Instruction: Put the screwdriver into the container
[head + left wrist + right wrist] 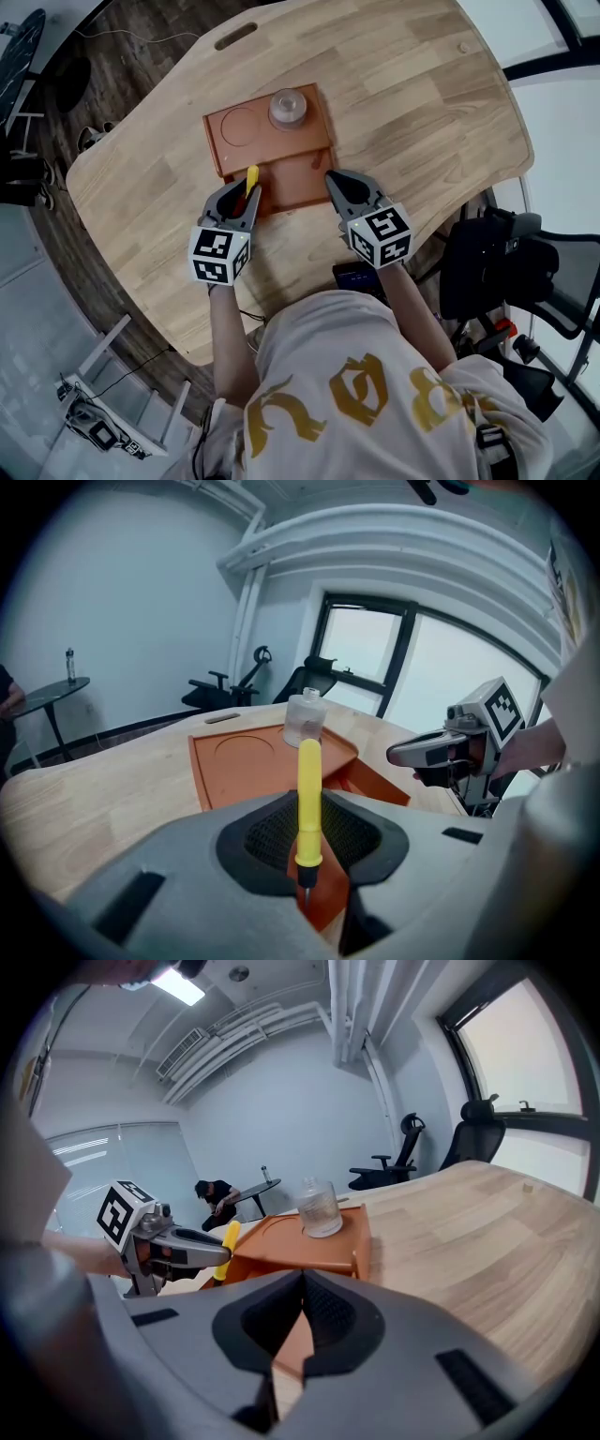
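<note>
Clamped the screwdriver (251, 180) in the left gripper (238, 195), pads pressed on the lower part of the yellow handle, handle up, tip down. Hung it over the near, sunken bay of the orange container (302, 176) on the table (412, 103), close to that bay's left edge. Not yet laid inside, not yet let go. Could not tell whether the tip touched the bay's floor. Showed the right gripper (336, 181) closed on nothing, just beside the container's near right corner. Noted a jar (287, 107) standing on the container's far, raised part. Judged pick-up done and carry nearly done, with only lowering and release left.
</note>
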Demonstrator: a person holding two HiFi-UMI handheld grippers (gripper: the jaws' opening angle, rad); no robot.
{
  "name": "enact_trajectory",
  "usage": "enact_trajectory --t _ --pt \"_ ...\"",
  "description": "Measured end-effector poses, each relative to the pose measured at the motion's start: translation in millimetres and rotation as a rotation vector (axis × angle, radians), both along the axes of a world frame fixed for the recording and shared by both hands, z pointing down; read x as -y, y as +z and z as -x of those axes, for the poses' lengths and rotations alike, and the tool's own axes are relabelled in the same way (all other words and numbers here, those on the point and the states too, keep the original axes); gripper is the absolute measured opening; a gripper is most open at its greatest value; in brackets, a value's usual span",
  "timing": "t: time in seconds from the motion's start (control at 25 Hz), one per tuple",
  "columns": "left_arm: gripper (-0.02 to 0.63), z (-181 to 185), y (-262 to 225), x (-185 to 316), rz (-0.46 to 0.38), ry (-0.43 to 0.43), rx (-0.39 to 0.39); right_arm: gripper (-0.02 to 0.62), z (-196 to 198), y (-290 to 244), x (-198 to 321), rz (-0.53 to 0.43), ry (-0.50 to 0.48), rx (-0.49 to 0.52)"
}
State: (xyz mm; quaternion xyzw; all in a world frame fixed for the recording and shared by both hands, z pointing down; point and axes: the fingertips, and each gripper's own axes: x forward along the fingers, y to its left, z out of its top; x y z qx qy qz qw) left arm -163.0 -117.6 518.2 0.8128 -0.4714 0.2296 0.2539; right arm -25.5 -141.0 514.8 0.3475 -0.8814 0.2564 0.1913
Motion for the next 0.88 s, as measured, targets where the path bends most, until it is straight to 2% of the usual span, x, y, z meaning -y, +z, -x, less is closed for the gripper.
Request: enact_trajectory --t 0.88 --pt "0.077 -8 24 -2 0.073 0.078 0.042 0.011 3 12 3 0.030 0.006 0.004"
